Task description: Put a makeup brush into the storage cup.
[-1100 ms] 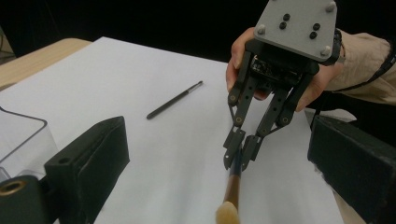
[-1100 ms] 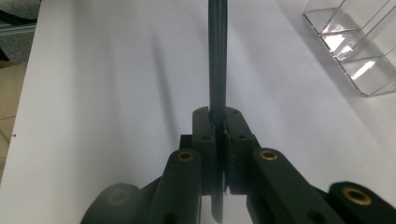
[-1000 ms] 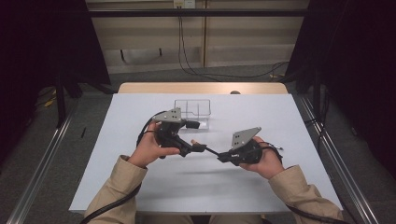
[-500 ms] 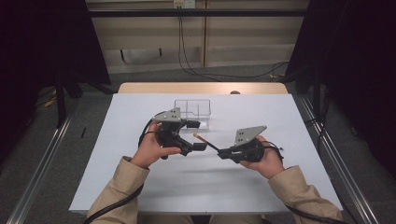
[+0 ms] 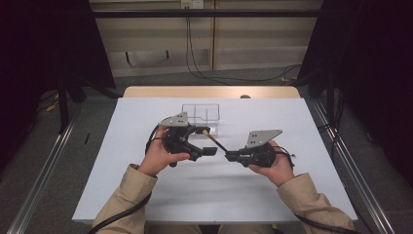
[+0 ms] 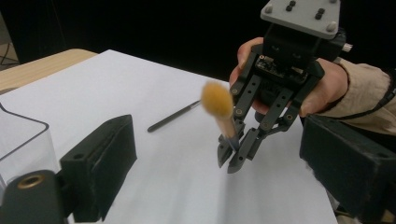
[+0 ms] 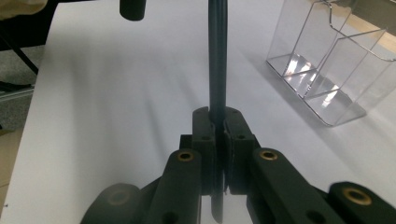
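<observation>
Since a second ago the brush has been raised slightly, its tan tip tilted toward the table's far edge. The left gripper is held with jaws spread wide, beside the brush tip. The right gripper is clamped on the brush's dark handle above mid-table. A clear organizer stands toward the far edge.

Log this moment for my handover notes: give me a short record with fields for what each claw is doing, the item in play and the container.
right claw: shut on the makeup brush's dark handle, raised off the table
makeup brush: tan bristle head points toward the left claw
left claw: open, jaws wide apart either side of the brush head, not gripping
container: clear two-compartment organizer on the white table, behind the claws
second item: a dark slim stick lying flat on the table
</observation>
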Demonstrator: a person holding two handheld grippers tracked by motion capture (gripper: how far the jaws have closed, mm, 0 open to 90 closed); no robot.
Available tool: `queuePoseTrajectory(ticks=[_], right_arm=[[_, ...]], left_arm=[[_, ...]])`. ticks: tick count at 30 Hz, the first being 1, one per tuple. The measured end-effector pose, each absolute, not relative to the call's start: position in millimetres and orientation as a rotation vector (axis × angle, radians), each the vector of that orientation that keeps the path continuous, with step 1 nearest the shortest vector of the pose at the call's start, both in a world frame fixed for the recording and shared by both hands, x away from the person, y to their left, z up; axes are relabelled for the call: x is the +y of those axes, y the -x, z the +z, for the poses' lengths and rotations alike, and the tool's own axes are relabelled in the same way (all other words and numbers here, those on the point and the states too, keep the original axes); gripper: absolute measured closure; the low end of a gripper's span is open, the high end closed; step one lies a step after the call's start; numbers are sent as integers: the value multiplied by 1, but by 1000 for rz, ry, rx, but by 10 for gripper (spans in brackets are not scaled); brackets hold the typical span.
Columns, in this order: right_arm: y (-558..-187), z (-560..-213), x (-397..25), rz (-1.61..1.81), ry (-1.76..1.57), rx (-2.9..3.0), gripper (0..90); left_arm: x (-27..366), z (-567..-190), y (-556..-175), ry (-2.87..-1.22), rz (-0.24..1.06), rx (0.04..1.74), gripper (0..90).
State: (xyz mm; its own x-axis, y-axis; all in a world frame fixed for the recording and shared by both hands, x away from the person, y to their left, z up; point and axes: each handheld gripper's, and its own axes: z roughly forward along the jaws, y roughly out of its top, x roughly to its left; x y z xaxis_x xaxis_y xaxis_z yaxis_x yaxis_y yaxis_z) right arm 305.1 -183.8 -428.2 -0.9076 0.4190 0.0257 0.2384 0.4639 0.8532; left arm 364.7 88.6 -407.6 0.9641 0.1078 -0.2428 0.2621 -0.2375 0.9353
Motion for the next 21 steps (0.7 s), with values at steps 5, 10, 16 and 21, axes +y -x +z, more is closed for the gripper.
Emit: queuePoseTrajectory(ticks=[5,10,16,21], right_arm=[[-305,-427,-181,1443,-565,2513,850],[-305,-425,-178,1469,-575,2494,850],[-305,-424,-176,1480,-588,2471,849],[-305,-423,-175,1479,-598,2460,850]], left_arm=[[86,-409,-364,-1812,-177,275,187],[87,-411,-365,-1802,-217,303,318],[87,-412,-364,-1802,-222,308,474],[86,-411,-363,-1787,-206,308,540]])
